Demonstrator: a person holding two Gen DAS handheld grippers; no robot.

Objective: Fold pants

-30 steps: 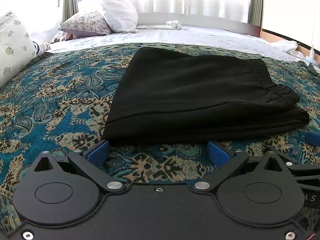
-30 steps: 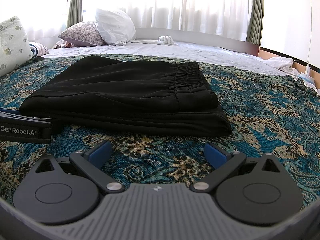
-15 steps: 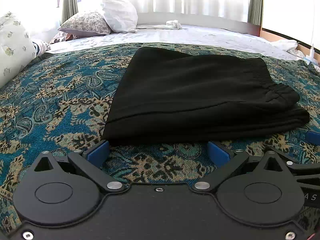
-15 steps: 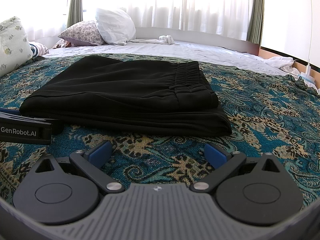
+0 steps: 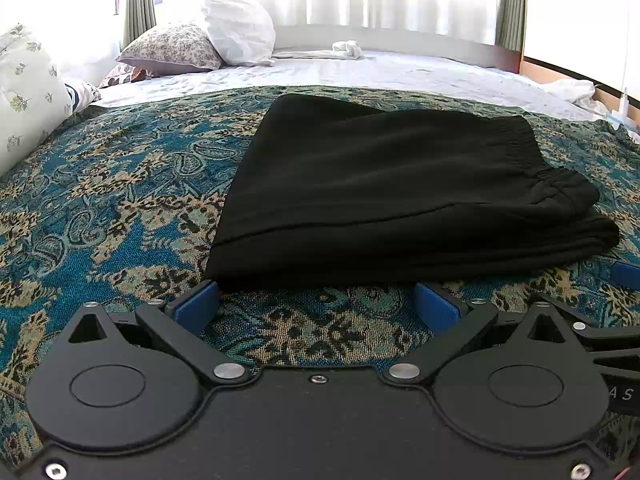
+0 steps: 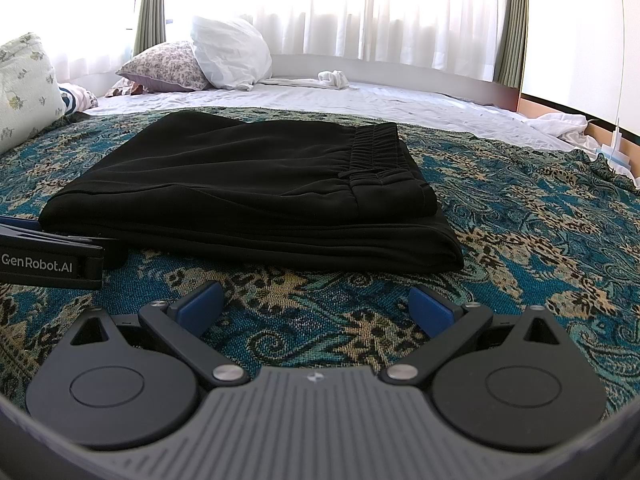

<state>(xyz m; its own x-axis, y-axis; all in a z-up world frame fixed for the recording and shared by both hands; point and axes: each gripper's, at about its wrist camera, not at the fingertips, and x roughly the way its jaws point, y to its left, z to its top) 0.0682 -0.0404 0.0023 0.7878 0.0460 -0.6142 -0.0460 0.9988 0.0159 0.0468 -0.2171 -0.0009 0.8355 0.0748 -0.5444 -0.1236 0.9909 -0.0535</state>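
Both hand-held grippers, left (image 5: 316, 306) and right (image 6: 316, 306), gape empty beside folded pants' (image 5: 392, 196) near edge.

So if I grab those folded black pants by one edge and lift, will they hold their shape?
Probably not. The black pants lie in soft stacked layers with a gathered elastic waistband, so they would likely droop and unfold. The fabric looks thin, so probably light. On the woven bedspread, a push would more likely bunch them than slide them.

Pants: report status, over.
Left tongs open, empty. Right tongs open, empty. Pants folded flat on patterned blanket, untouched. Nothing in the way.
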